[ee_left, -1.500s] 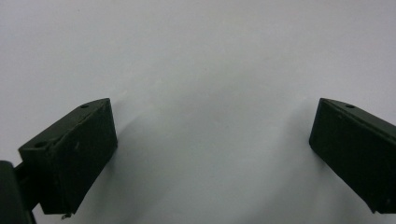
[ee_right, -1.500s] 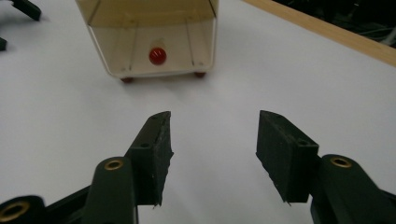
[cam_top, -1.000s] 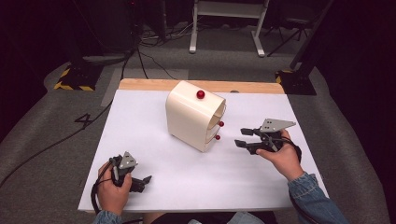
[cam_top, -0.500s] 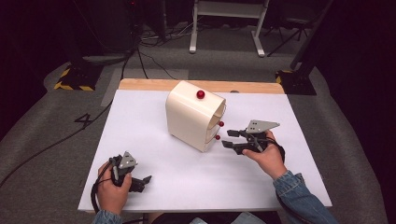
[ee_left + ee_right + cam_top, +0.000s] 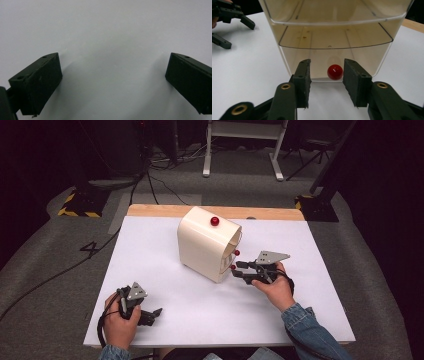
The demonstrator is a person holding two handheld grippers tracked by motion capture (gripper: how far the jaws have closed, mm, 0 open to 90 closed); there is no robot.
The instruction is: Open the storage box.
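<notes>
The right gripper [image 5: 325, 83] stands level at the front of the cream plastic drawer cabinet [image 5: 207, 245], its black jaws set either side of the small red round knob [image 5: 335, 72] on the lowest clear drawer [image 5: 332, 58]; the jaws have just been closing, yet a gap shows on each side of the knob, wider on one side, and the pads do not press it. In the high view the same gripper [image 5: 236, 269] points at the cabinet's lower front, with that knob [image 5: 233, 267] at its tips and a second red knob [image 5: 237, 253] just above; a third red knob [image 5: 214, 221] sits on the cabinet's top; the cabinet lies near the middle of the white table [image 5: 165, 245], toward the far wooden edge [image 5: 150, 210]. The left gripper [image 5: 159, 311] rests near the table's near left corner, well apart from the cabinet; in its own view the jaws stand wide apart over bare white surface, nothing between them.
</notes>
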